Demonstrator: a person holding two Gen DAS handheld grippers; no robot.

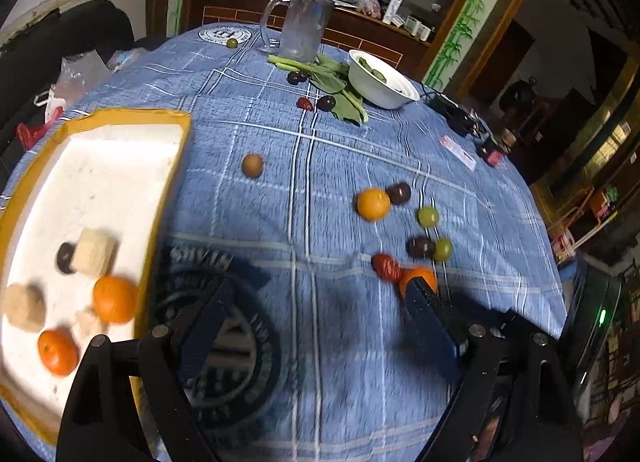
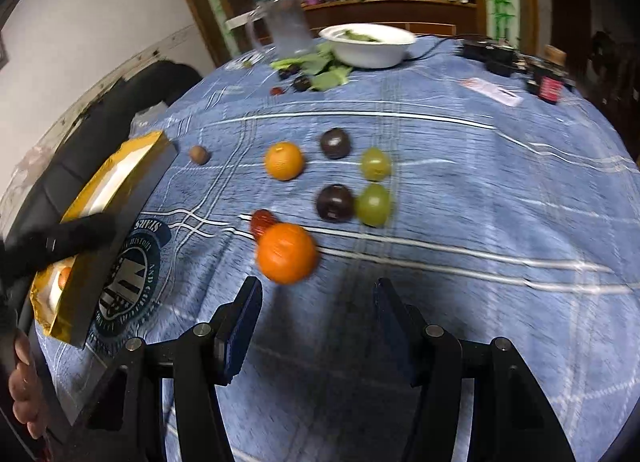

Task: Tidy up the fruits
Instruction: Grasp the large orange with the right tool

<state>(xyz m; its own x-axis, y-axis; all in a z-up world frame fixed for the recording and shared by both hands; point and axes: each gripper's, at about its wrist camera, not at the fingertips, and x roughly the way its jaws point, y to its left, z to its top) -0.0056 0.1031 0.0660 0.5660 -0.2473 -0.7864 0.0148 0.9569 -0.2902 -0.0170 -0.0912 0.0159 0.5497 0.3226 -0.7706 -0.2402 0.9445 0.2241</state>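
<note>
A white tray with a yellow rim point(image 1: 120, 165) sits at the left and holds two oranges point(image 1: 115, 298), a dark plum and pale pieces. My left gripper point(image 1: 316, 302) is open and empty over the blue cloth beside the tray. Loose fruit lies to its right: an orange point(image 1: 373, 203), dark plums point(image 1: 400, 193), green grapes point(image 1: 428, 216), a red date point(image 1: 386, 266), a brown fruit point(image 1: 252, 165). My right gripper point(image 2: 316, 300) is open just behind an orange point(image 2: 286, 252). The tray point(image 2: 132, 157) also shows at the left of the right wrist view.
At the far side stand a glass mug point(image 1: 300, 27), a white bowl point(image 1: 380, 81) with greens, loose green leaves point(image 1: 340, 89) and more small dark fruits. Black electronics and cables point(image 1: 460, 113) lie at the far right edge. A dark chair point(image 2: 160, 77) stands behind the table.
</note>
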